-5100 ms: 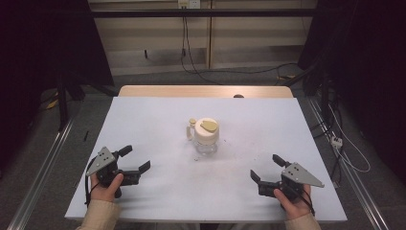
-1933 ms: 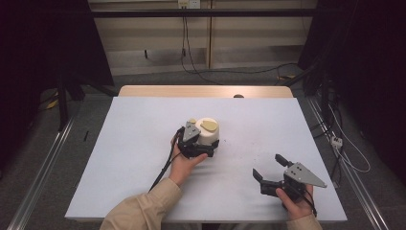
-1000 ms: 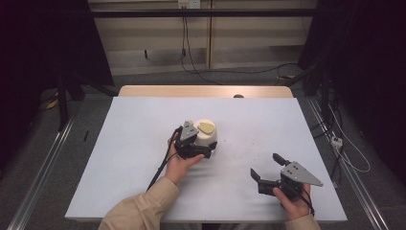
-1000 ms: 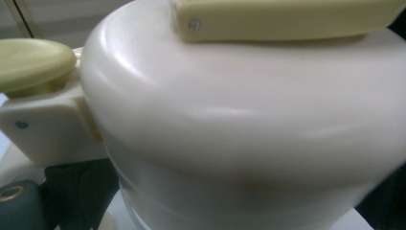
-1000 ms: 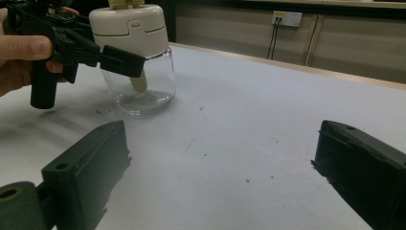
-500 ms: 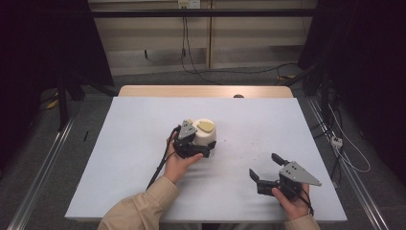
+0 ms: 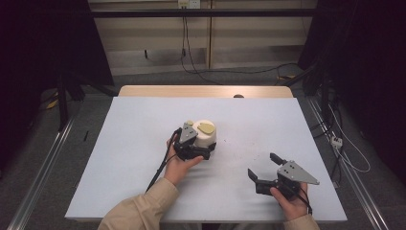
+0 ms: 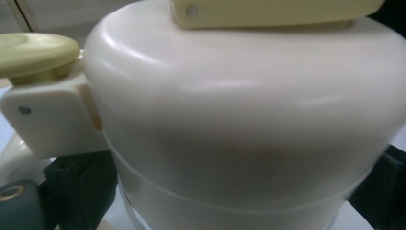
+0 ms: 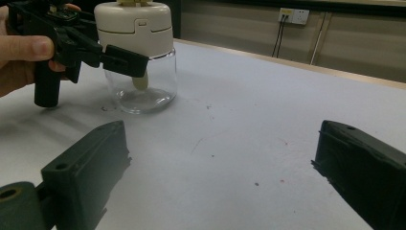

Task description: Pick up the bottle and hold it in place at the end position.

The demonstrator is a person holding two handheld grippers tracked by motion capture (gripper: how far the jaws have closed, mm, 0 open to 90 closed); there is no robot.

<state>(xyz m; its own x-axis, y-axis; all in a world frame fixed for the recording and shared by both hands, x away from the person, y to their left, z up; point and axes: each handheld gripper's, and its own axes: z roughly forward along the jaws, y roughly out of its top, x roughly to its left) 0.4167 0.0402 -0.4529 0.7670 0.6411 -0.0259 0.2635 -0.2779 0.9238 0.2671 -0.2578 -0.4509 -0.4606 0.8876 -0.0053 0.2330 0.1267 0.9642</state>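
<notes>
The jar (image 7: 205,136), glass-bodied under a cream lid, stands mid-surface (image 7: 129,143); the left gripper (image 7: 194,147) fingers are closed around it. If gripped loosely on smooth glass, it could slip or tip. The right gripper (image 7: 265,170) is held open, well apart

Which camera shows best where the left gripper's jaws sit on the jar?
The right gripper view: the left gripper has its jaws around the jar just below the cream lid. The high view is too small; the left gripper view is lid close-up.
</notes>
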